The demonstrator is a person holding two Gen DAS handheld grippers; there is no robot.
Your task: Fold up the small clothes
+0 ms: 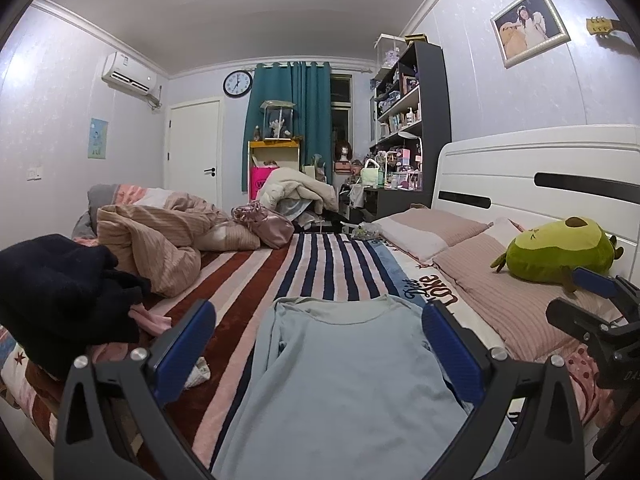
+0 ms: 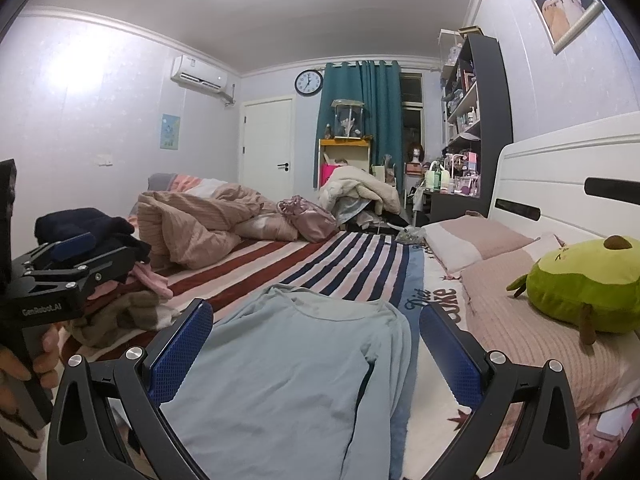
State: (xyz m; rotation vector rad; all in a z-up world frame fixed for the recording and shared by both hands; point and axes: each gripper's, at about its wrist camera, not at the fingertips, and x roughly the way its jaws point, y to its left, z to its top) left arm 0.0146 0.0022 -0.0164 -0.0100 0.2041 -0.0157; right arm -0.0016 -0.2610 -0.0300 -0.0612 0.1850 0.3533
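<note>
A light blue long-sleeved top (image 1: pixel 344 372) lies flat on the striped blanket (image 1: pixel 320 264), neckline away from me; it also shows in the right wrist view (image 2: pixel 288 372). My left gripper (image 1: pixel 318 320) is open and empty, hovering above the top's near part. My right gripper (image 2: pixel 316 320) is open and empty above the same top, a little to the right. The right gripper shows at the right edge of the left wrist view (image 1: pixel 592 312), and the left gripper at the left edge of the right wrist view (image 2: pixel 68 268). A pile of dark and pink clothes (image 1: pixel 68 296) sits to the left.
A rumpled beige duvet (image 1: pixel 160 240) and a pink satin bag (image 1: pixel 264 224) lie further back on the bed. Pink pillows (image 1: pixel 512 292) and a green avocado plush (image 1: pixel 560 252) lie along the white headboard (image 1: pixel 540 176) on the right. A cluttered desk and shelves stand behind.
</note>
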